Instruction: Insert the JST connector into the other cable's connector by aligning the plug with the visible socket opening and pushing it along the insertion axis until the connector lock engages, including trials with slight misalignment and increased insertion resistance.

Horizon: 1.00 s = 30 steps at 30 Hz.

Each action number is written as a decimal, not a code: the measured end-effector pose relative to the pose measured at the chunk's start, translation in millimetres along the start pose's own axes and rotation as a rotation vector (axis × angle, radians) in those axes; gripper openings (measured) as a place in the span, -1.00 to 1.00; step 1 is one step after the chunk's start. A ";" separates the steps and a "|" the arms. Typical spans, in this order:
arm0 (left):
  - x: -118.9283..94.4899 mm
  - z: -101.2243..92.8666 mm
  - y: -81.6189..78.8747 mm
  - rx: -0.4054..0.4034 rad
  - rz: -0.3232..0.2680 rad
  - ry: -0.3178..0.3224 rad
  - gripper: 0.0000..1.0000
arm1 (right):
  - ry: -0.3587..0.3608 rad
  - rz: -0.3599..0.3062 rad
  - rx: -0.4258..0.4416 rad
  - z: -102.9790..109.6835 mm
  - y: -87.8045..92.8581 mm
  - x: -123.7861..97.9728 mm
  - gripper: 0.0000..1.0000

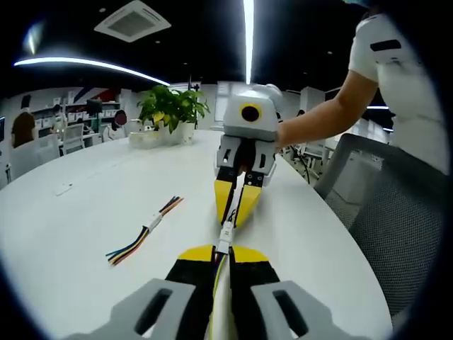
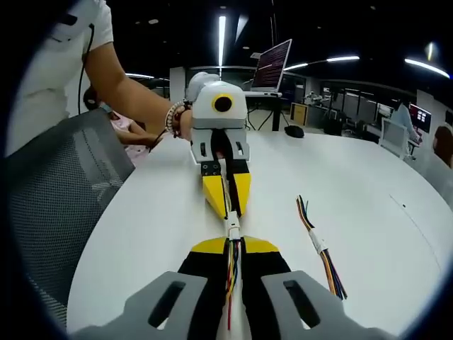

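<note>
Left gripper view: my left hand-held gripper [image 1: 222, 256] pinches a cable whose white connector [image 1: 225, 234] meets my right hand-held gripper [image 1: 236, 200] over the worktop [image 1: 85, 219]; a spare cable [image 1: 145, 232] lies nearby. Right gripper view: my right hand-held gripper [image 2: 234, 249] pinches coloured wires [image 2: 232, 273], connector [image 2: 232, 228] between both tips.

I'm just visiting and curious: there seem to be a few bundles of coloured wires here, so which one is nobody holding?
The spare cable lying loose on the white table, aside from both grippers. The others are clamped in the yellow jaws, meeting at the white connector.

White round table [image 1: 85, 234], mesh chair [image 1: 396, 227], potted plant [image 1: 172, 108], ceiling strip lights [image 1: 248, 35].
</note>
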<state>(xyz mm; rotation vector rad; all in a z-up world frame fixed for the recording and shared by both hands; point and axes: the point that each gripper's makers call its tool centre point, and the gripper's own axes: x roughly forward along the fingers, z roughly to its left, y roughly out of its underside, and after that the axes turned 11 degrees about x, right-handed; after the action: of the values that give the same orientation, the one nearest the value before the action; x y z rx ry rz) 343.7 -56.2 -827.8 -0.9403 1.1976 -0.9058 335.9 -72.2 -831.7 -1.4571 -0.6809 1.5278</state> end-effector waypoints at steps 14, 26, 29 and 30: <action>0.2 2.0 -5.1 0.007 -0.012 -0.004 -0.99 | 0.002 -0.008 0.000 1.1 -5.2 0.0 -0.95; 2.0 2.5 -6.8 -0.008 -0.011 -0.003 -1.00 | 0.002 -0.007 0.008 2.1 -7.3 -0.1 -0.96; 2.1 2.8 -6.8 -0.016 -0.011 -0.003 -1.00 | 0.002 -0.009 0.011 2.0 -7.5 0.2 -0.96; 2.3 2.9 -6.7 -0.019 -0.011 -0.004 -1.00 | 0.002 -0.008 0.011 1.8 -7.0 0.2 -0.96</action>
<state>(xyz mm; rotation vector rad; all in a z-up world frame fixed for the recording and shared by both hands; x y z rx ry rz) 346.4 -60.5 -821.9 -0.9643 1.2008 -0.9026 335.8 -68.5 -825.5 -1.4456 -0.6750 1.5210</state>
